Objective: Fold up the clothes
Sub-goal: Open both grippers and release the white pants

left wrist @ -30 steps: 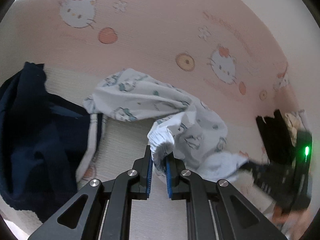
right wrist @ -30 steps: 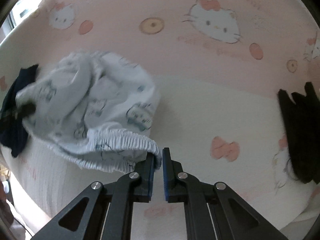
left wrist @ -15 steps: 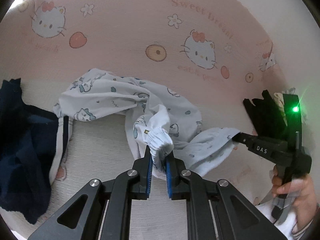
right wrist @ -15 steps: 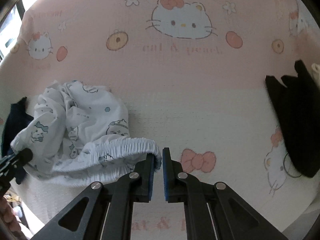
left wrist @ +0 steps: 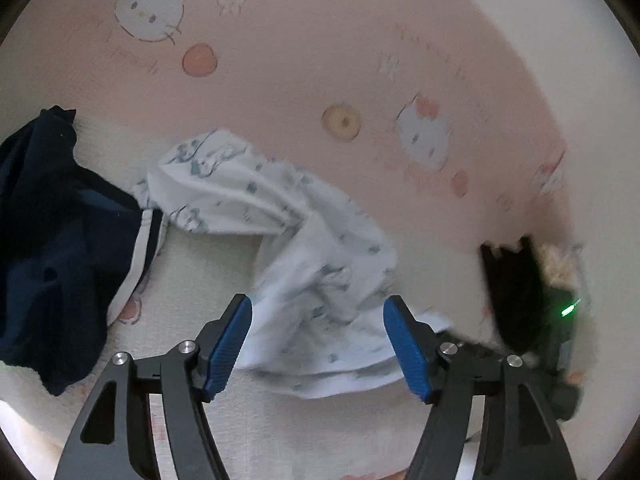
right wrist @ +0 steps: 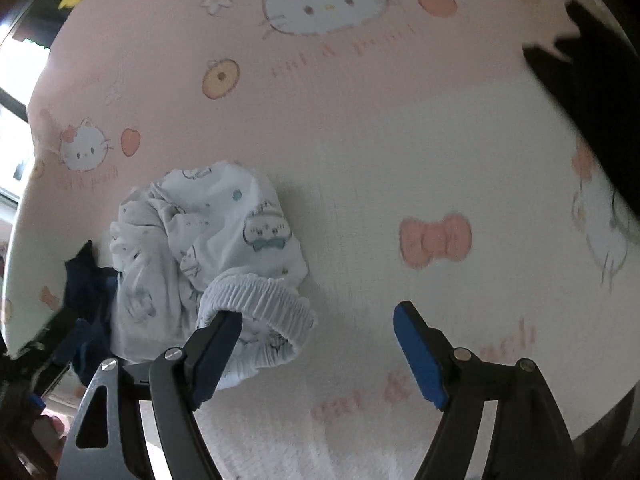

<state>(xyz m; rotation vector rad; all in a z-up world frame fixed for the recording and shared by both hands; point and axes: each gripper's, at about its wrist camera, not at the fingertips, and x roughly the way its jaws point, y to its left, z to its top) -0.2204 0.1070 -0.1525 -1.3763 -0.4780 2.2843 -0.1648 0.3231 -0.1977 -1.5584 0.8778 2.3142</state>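
A: Where were the printed shorts [left wrist: 316,264] at that point?

B: They lay crumpled on the pink-and-white bedsheet [left wrist: 320,60], between a dark blue garment [left wrist: 52,248] on one side and a black one [left wrist: 516,292] on the other.

A: And the grippers?

B: The left gripper [left wrist: 318,344] had its jaws opening, spread wide, with loose cloth seen between them but neither pad pressing on it. The right gripper [right wrist: 318,356] was opening too; the elastic waistband [right wrist: 260,300] sat against its left finger, gripped by nothing.

A: How would the shorts handle?

B: They looked light, thin and very soft, so they would likely sag and bunch wherever they went unsupported. Probably not slippery against the ribbed pads, and nothing fragile about them.

A: Where would one take hold?

B: The gathered waistband seemed best: thicker, easy to pinch, and a straight edge once stretched. One gripper at each end of it would probably let the legs hang flat for folding.
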